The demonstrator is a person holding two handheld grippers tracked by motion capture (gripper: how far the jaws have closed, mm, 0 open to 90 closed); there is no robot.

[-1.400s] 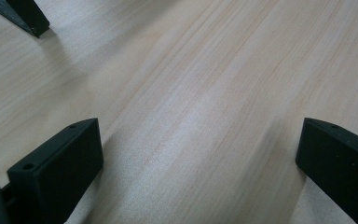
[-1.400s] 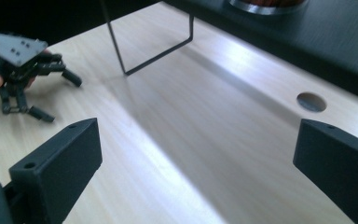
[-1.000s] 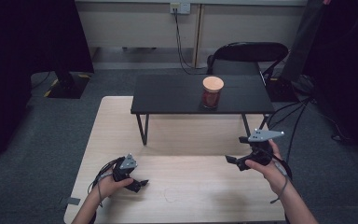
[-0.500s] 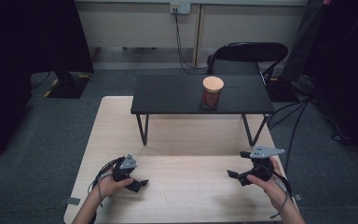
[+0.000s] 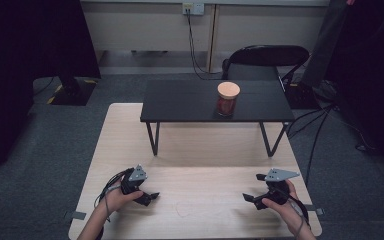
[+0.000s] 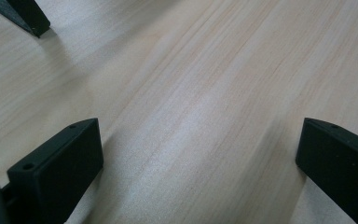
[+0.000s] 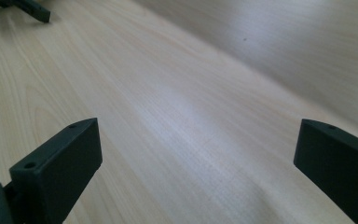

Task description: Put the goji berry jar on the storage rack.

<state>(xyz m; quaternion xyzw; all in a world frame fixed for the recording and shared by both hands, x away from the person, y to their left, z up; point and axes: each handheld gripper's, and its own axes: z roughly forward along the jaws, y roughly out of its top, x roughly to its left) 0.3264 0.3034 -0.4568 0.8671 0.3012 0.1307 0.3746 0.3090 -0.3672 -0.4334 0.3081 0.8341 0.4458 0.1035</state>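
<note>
A jar with a tan lid and red contents stands on a small black table that sits on the far half of the light wooden table. My left gripper rests low on the wood at the near left, open, jaws pointing right. My right gripper rests at the near right, open, jaws pointing left. In the left gripper view the jaws stand wide apart over bare wood. The right gripper view has its black fingers spread the same way, with nothing between them.
A black chair stands behind the small table. Cables run across the grey carpet at the right. Dark curtains hang at both sides. The other gripper's jaw tip peeks in at the top left of the right gripper view.
My right gripper has come down and toward the near edge, settling close to the wooden table. The left gripper has stayed where it was.
</note>
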